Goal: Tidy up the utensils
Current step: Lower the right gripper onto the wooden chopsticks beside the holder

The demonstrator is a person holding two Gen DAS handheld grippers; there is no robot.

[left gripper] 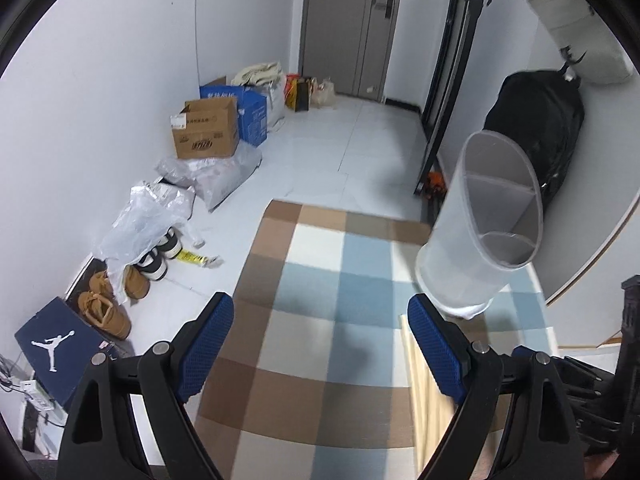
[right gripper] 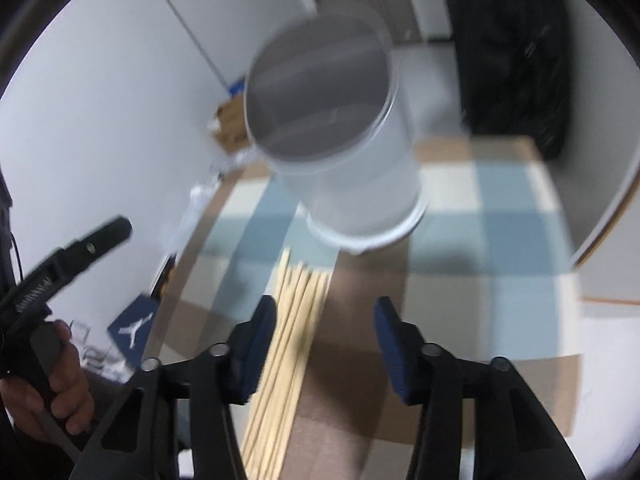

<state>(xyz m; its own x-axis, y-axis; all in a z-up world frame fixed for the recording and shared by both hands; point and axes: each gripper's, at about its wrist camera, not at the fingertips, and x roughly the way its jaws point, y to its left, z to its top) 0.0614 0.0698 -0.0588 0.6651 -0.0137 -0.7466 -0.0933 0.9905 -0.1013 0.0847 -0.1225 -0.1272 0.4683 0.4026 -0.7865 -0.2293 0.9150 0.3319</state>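
While the left claw (left gripper: 320,344) is hanging spread and empty over the checked tabletop (left gripper: 320,280), the right claw (right gripper: 325,340) is gaping partway, pinching nothing; chopsticks (right gripper: 288,352) are lying at its seven o'clock, the holder (right gripper: 340,152) standing at twelve.

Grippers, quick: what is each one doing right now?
Left gripper: open, holding nothing.
Right gripper: open, nothing gripped; chopsticks lie beside its left finger.

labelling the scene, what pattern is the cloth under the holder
Checked cloth: blue, brown and white squares, clearest in the left wrist view.
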